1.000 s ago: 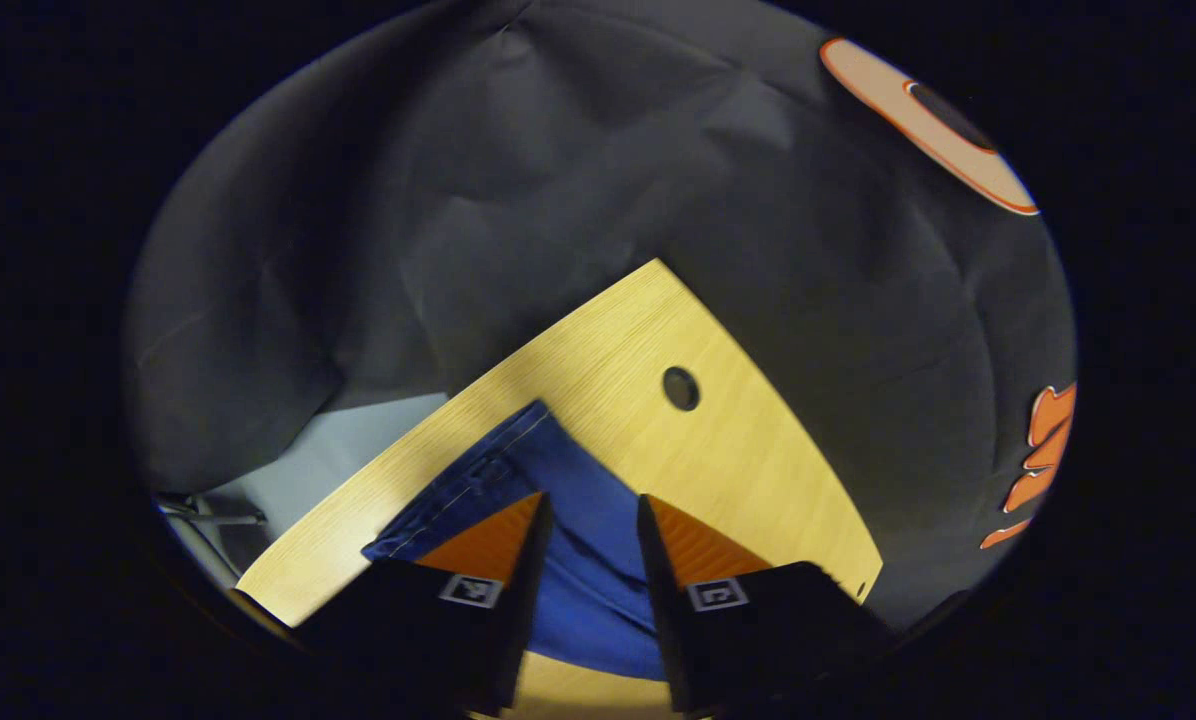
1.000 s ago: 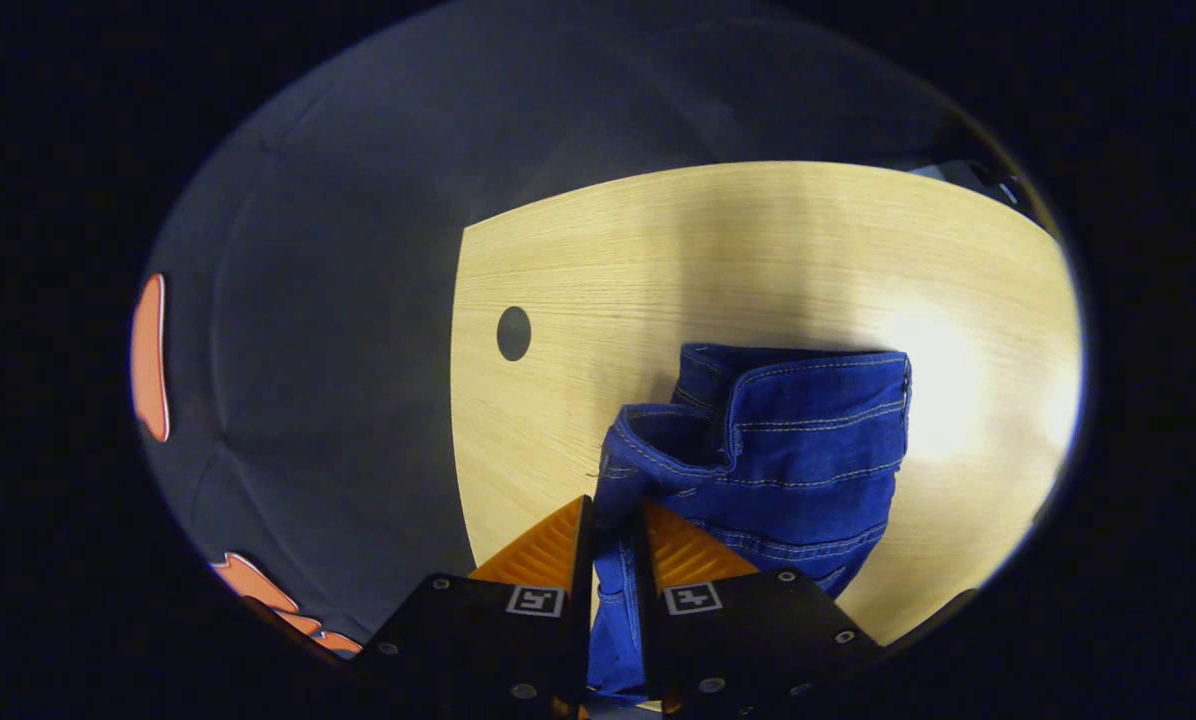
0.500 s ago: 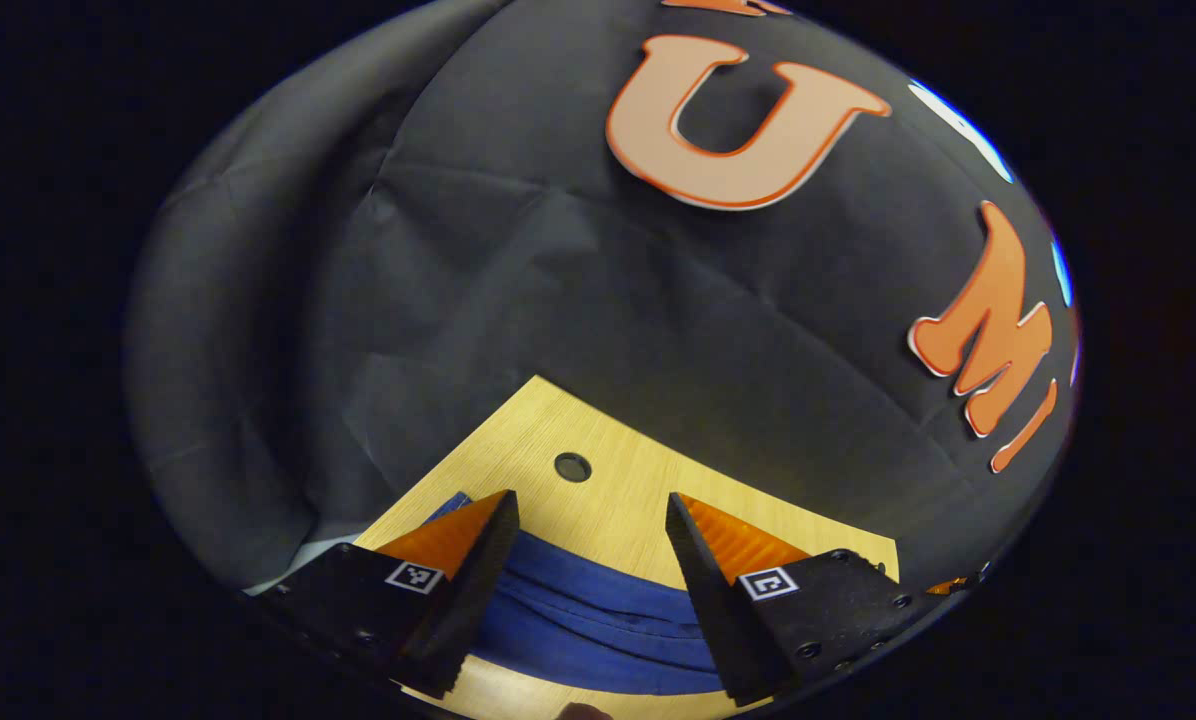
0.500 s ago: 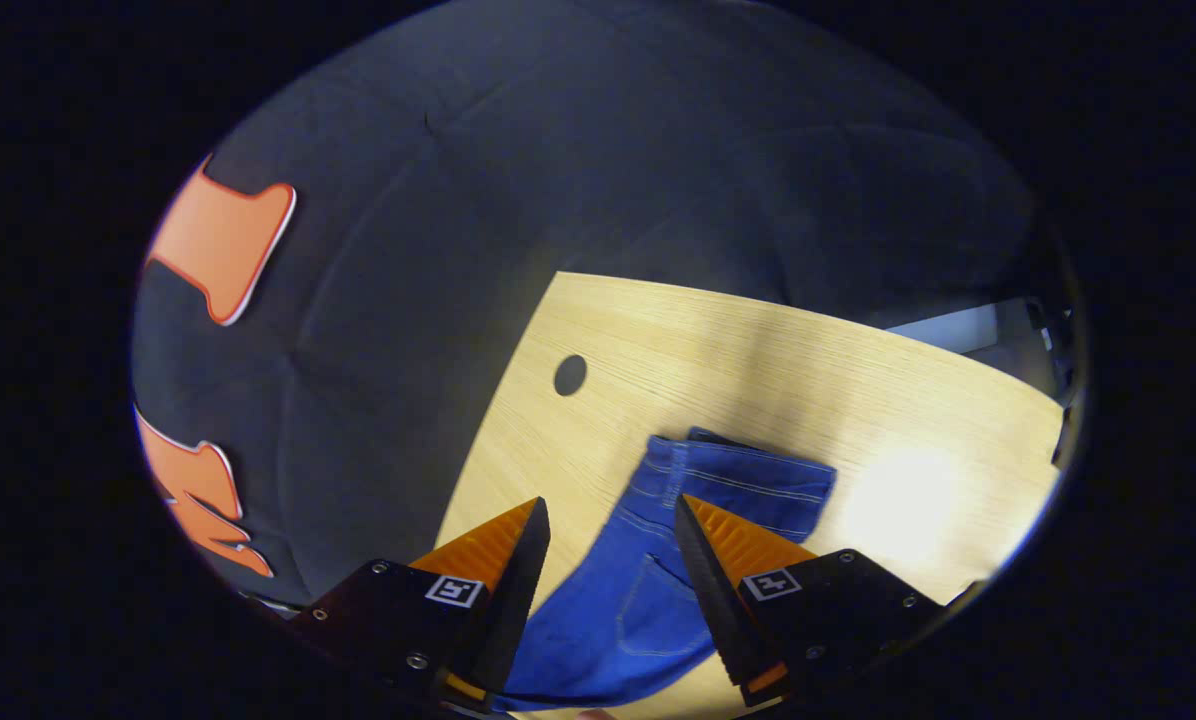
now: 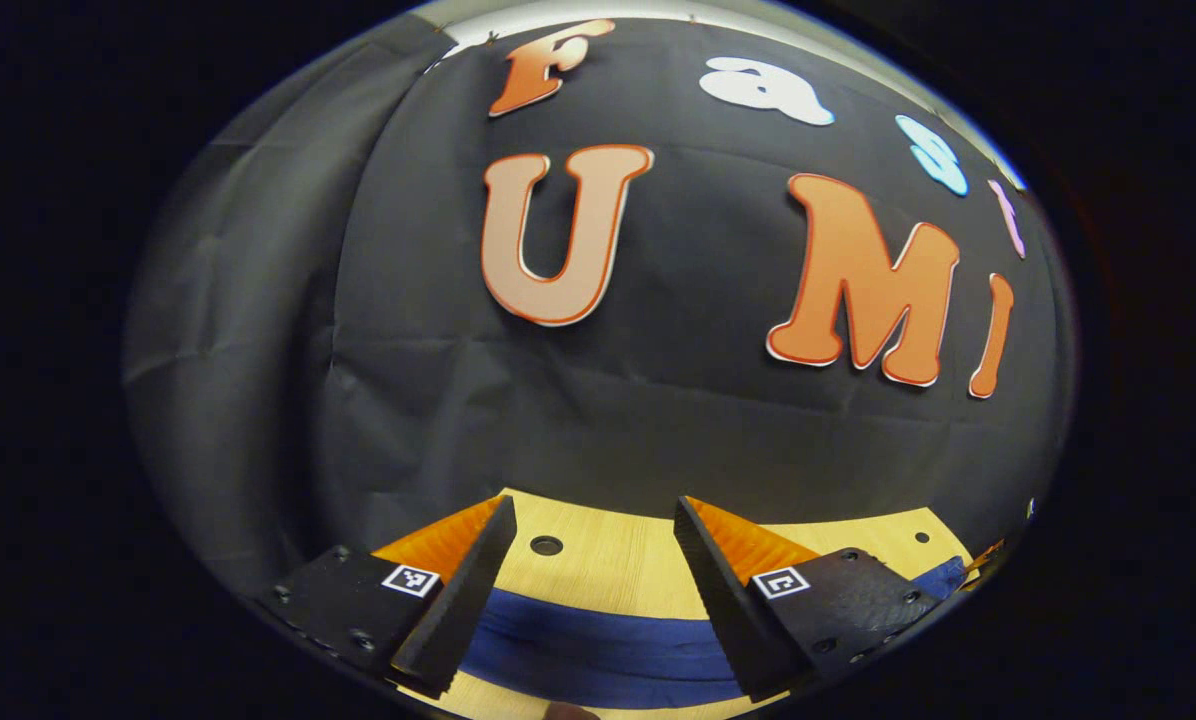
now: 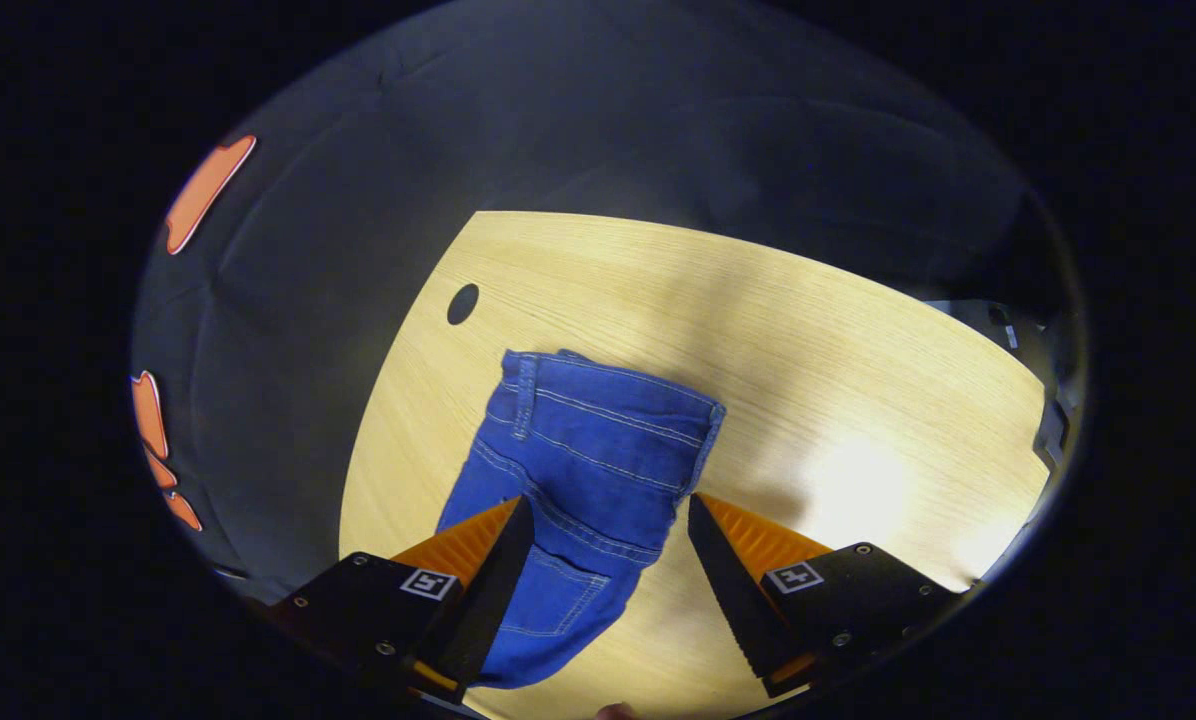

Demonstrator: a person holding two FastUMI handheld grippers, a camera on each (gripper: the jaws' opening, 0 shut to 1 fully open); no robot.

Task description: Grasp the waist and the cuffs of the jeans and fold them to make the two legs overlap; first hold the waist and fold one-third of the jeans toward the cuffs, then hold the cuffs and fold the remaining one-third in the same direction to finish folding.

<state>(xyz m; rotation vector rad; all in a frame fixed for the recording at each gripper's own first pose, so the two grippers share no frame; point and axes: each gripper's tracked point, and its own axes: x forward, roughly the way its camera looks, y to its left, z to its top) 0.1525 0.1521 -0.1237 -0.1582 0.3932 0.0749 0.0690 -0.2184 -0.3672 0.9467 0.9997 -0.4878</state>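
Observation:
The blue jeans (image 6: pixel 583 470) lie flat on the wooden table (image 6: pixel 778 340) in the right gripper view, waistband at the far end near the cable hole, a back pocket nearer me. My right gripper (image 6: pixel 608 515) hovers open above them with nothing between its fingers. In the left gripper view a band of the same blue jeans (image 5: pixel 598 650) runs across the table (image 5: pixel 608 565) low in the picture. My left gripper (image 5: pixel 593 515) is open and lifted, pointing at the booth wall, and holds nothing.
A round cable hole (image 6: pixel 462 303) sits in the table near the waistband, and the same cable hole (image 5: pixel 546 545) appears in the left gripper view. The table's far edge meets the black cloth wall (image 5: pixel 598 420). Bare wood (image 6: pixel 858 420) lies to the right of the jeans.
Both grippers have opened and let go of the jeans, then lifted away. The left one tilted up toward the wall. The jeans now lie flat instead of bunched.

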